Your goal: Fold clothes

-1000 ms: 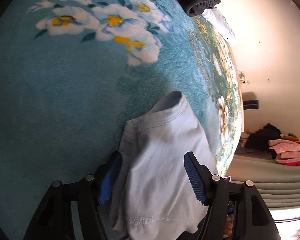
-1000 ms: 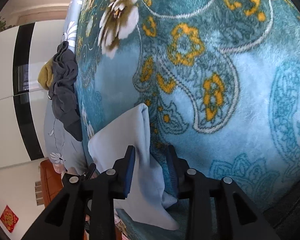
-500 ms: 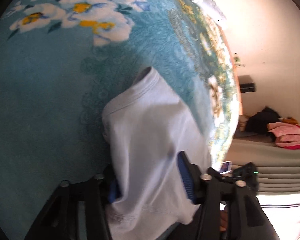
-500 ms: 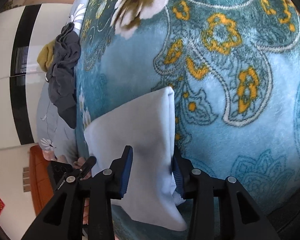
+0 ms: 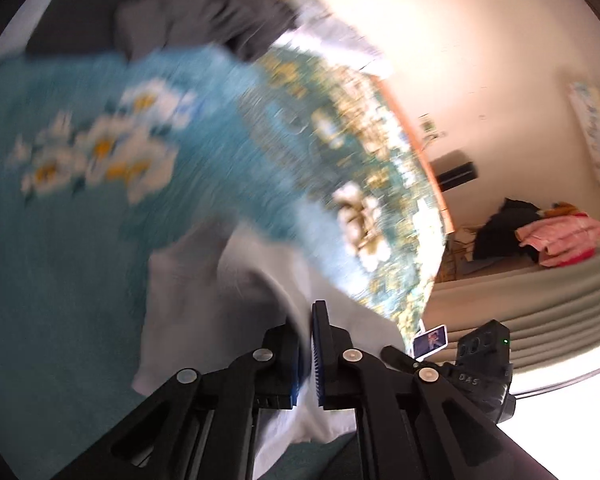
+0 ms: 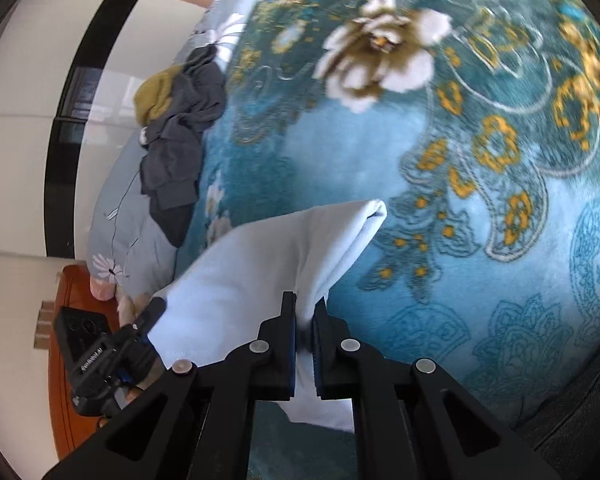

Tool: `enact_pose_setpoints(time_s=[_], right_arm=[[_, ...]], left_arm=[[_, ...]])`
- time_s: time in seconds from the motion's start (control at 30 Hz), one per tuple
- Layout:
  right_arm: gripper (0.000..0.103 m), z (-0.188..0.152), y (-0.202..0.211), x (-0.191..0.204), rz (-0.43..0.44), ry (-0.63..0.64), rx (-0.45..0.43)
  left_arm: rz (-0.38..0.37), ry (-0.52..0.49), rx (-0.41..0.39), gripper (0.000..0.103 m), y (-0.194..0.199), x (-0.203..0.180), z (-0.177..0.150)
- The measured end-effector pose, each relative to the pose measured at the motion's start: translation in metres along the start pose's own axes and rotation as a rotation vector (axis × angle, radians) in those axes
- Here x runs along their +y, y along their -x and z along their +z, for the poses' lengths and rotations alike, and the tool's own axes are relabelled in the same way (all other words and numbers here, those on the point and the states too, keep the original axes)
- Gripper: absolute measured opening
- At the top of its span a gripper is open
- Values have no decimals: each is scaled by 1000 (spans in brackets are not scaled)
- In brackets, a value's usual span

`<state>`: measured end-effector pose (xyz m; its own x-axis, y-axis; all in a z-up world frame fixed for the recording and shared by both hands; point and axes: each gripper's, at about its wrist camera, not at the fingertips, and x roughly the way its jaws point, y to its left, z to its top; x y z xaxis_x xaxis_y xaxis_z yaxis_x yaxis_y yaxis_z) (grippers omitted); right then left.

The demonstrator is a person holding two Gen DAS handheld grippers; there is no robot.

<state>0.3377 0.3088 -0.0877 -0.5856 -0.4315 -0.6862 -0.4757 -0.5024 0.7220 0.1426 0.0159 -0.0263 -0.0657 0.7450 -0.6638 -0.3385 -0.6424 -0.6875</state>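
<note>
Item: pale blue garment (image 6: pixel 260 264), soft, light, limp; sags over the floral teal blanket (image 6: pixel 480 240) on the bed. Left tool (image 5: pixel 306 344) and right tool (image 6: pixel 305 320) are closing, each pinching a fabric edge. Best held at corners or hems, likely.

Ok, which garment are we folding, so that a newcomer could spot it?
On the teal floral blanket, look nearest the camera: the pale blue cotton garment, pinched by the right gripper. The dark grey clothes pile lies crumpled at the far edge.
</note>
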Motion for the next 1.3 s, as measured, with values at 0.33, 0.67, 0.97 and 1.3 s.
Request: enact_pose_setpoints(time_s=[0.33,0.67,0.97,1.3], right_arm=[[6,-2,1,-14,-87,-26,-13],[6,3,-12,-46,-103,-110,16],[6,6,-18,-59,-68,-169,34],[7,11,-25,-62,-73,-192,50]], left_arm=[[103,100,47,13,-8,51,-8],[28,262,158,64,-47,121,-19],[-158,258,241,62,-72,128,-13],[-60,126,296,25,-94,90,-12]])
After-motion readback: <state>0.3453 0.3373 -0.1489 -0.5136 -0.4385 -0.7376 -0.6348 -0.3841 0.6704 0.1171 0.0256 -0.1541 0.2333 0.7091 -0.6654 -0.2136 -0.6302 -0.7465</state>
